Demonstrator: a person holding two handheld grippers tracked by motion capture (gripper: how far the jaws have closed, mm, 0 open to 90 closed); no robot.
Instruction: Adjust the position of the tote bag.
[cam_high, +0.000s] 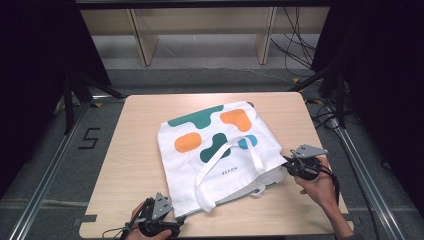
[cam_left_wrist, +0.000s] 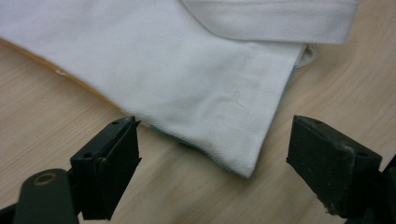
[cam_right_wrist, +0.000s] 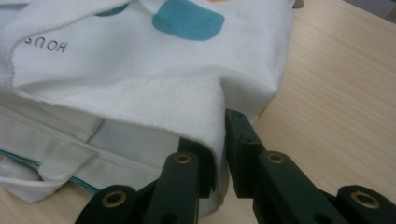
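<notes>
Now | right gripper (cam_right_wrist: 219, 154) jaws pinch tote bag (cam_right_wrist: 154, 93) edge | left gripper (cam_left_wrist: 212, 154) jaws spread, corner between

tote bag (cam_high: 220, 150): white woven cloth, matt, printed patches | table (cam_high: 135, 165): pale wood-grain, smooth, low sheen | right gripper (cam_right_wrist: 219, 154): black matt plastic, brass-coloured rivets

The white tote bag (cam_high: 220, 150) carries a small line of dark capital letters printed below its coloured shapes. In the right gripper view the word stands upside down and reads "HOUS", with the rest hidden under a fold of the fabric; in the high view the same word is too small to spell out with certainty. On the grey floor (cam_high: 60, 165) left of the bench, a large dark figure "5" (cam_high: 89, 138) is marked.
</notes>
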